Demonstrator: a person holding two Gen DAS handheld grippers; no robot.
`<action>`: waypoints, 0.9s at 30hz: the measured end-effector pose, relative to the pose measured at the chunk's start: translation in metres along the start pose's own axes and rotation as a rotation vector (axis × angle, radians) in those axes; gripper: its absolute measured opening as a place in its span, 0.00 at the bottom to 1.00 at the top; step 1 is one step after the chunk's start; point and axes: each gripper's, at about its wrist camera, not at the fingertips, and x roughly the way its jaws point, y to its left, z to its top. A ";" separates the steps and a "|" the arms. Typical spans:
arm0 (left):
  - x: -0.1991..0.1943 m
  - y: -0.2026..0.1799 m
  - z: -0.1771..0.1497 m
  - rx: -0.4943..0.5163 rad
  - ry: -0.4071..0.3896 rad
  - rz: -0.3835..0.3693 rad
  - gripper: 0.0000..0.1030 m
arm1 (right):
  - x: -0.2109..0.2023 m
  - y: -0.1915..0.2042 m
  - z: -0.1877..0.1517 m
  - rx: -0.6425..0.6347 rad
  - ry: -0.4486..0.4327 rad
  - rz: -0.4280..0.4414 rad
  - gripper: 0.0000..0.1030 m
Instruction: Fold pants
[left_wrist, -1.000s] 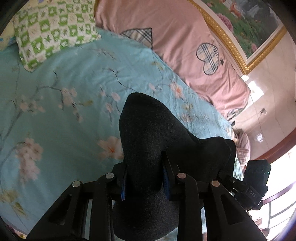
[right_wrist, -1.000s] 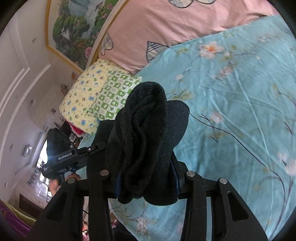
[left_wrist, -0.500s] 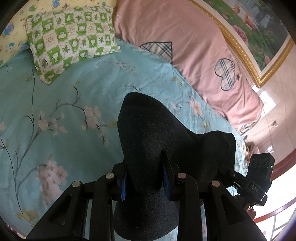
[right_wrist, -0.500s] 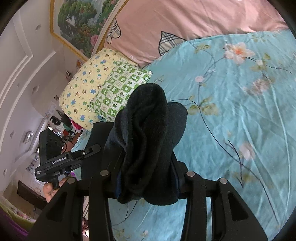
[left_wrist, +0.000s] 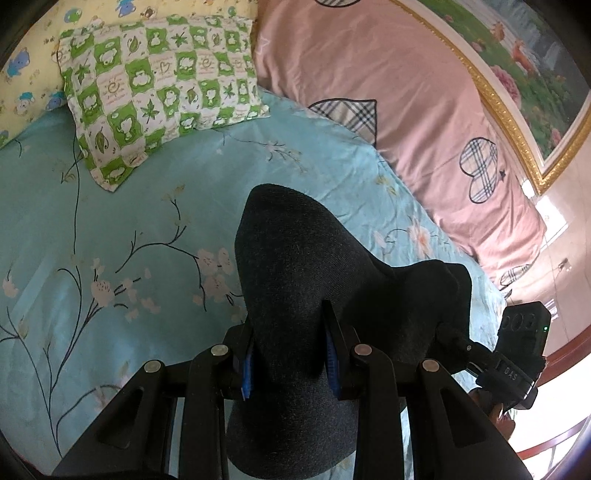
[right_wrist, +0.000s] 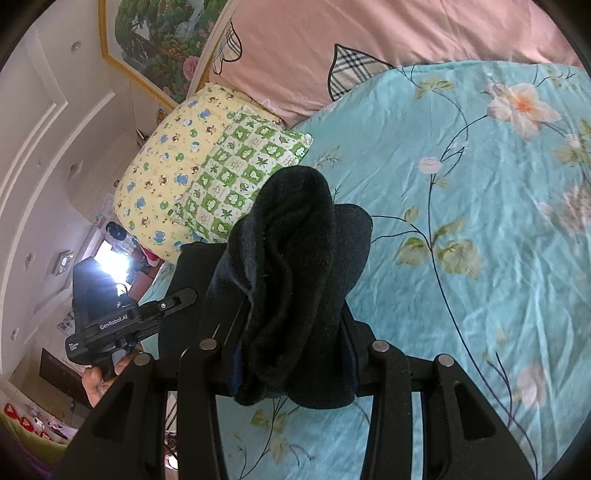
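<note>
Both jaws part-closed, pinching pants (left_wrist: 295, 266) above bed (left_wrist: 110, 221). Left gripper (left_wrist: 288, 354), right gripper (right_wrist: 291, 354): keep level, lay flat short of green pillow (left_wrist: 159, 88).

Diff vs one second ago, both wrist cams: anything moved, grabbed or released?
Both grippers carried the dark knit pants forward over the turquoise floral bedsheet toward the green-and-white checkered pillow, which now sits nearer and more central in both views. Nothing grabbed or released. Unchanged: left gripper and right gripper stay clamped on bunched fabric.
</note>
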 end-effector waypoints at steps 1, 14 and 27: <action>0.004 0.003 0.001 -0.003 0.004 0.003 0.29 | 0.003 -0.002 0.001 0.003 0.005 -0.001 0.42; 0.037 0.024 -0.004 -0.022 0.048 0.013 0.34 | 0.027 -0.030 0.000 0.005 0.055 -0.055 0.50; 0.019 0.023 -0.018 0.027 0.015 0.094 0.67 | 0.007 -0.047 -0.005 0.001 0.017 -0.145 0.63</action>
